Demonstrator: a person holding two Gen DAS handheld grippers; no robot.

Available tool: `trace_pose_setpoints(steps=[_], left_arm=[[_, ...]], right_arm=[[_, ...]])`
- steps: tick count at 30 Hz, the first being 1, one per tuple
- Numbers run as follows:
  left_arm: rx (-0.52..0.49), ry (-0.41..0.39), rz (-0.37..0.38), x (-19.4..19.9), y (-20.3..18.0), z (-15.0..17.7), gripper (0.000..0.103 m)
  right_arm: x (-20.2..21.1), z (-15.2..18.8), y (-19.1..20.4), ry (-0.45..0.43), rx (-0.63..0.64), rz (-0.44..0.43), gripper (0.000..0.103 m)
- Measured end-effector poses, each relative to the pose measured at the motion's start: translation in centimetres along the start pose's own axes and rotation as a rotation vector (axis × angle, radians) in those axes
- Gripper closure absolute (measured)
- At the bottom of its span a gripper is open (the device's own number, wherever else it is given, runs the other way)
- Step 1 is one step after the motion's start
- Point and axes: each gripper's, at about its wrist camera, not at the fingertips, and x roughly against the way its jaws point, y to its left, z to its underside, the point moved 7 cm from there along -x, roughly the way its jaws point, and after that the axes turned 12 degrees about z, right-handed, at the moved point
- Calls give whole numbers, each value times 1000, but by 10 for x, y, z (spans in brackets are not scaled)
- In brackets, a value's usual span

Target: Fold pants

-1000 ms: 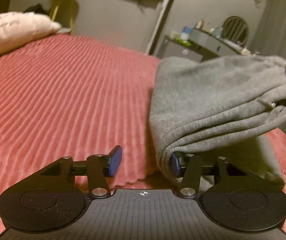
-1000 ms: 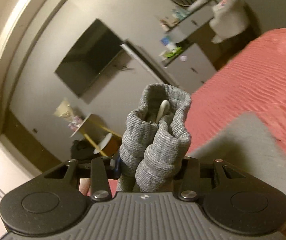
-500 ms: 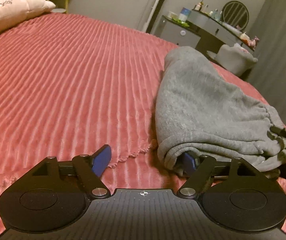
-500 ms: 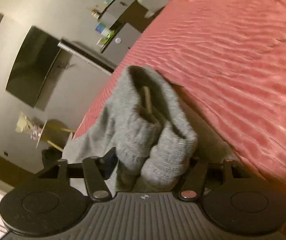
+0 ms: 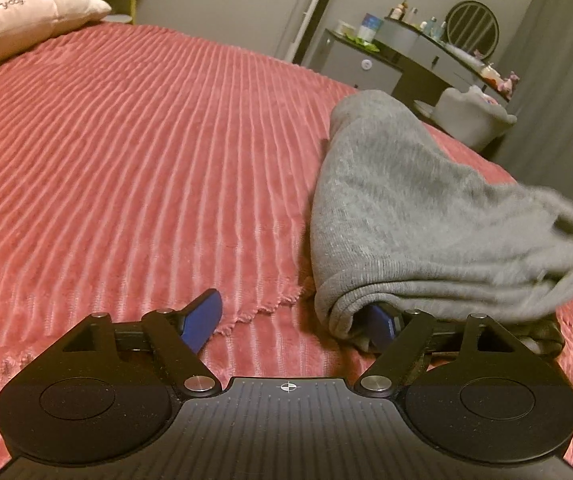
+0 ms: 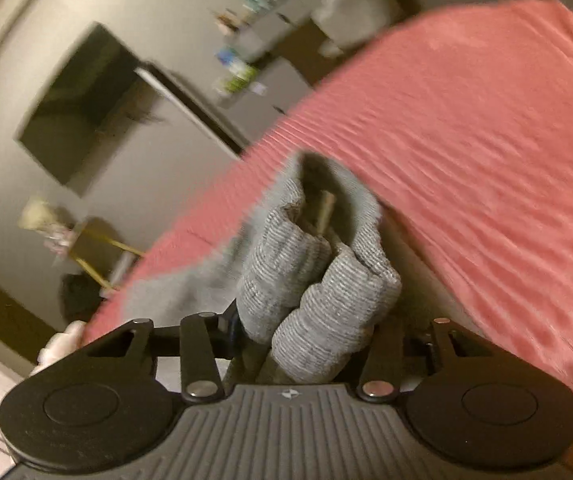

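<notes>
— What is shown on the red ribbed bedspread (image 5: 134, 168)?

— Grey sweatpants (image 5: 406, 208) are seen lying in a folded bundle on the bedspread, toward its edge nearest the dresser (image 5: 370, 60). The left gripper (image 5: 290, 320) is held wide apart, one blue pad bare above the bedspread, the other tucked beneath the bundle's near fold.

— And the right gripper (image 6: 306, 332)?

— It is pressed onto the ribbed cuffs (image 6: 318, 288), which are bunched and stood up between its fingers; the frame is blurred, but the pinch is plain.

— How is the cloth expected to handle?

— It is judged soft, thick and limp, light enough to be lifted yet prone to sag and slide open wherever it is unsupported. Little fragility is suggested.

— Where should it be taken?

— A hold on the doubled edges is advised: the cuffs at one end, the rolled fold nearest the left gripper at the other, all layers caught together so none slips out.
</notes>
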Motion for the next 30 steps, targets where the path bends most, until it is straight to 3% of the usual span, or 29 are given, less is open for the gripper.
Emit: trace_pose_setpoints(steps=[2,4,6,8,9,10,12,15,17,20,24,29,30], left_arm=[[-2,1,5,0,-2,0,18],[-10,4,9,-1,-3,1,15],[-27,8,3,-1,-5,2,16],[-34,12,5,-1,-6,1,16],[-28,13,8,0,-6,1,16],[-20,13,12,2,-6,0,16],[-6,7,48,9,-8,-2,20],[-26,-44,95,29,-15,-11,20],[-23,-124,97,48,-16,-20,18],[60,-198,71,60,-6,-40,14],[98,-103,124,27,-11,-68,10],[4,163,229,-58,-35,-81,8],[-11,216,263,-74,-40,-80,8]], right_arm=[[10,-12,3,-58,-12,-70,58],[11,-18,-7,-82,-19,-49,57],[0,-14,-25,-24,0,30,52],[-12,-3,-46,69,28,195,42],[-11,2,-55,62,24,240,38],[-5,4,-60,32,21,249,23],[5,4,-60,-16,70,273,17],[13,-1,-52,-57,144,277,16],[19,-4,-55,-76,137,275,14],[21,-3,-65,-58,107,245,13],[7,-5,-66,-5,79,188,11],[-35,-4,-65,209,91,66,10],[-42,-5,-65,240,107,45,5]])
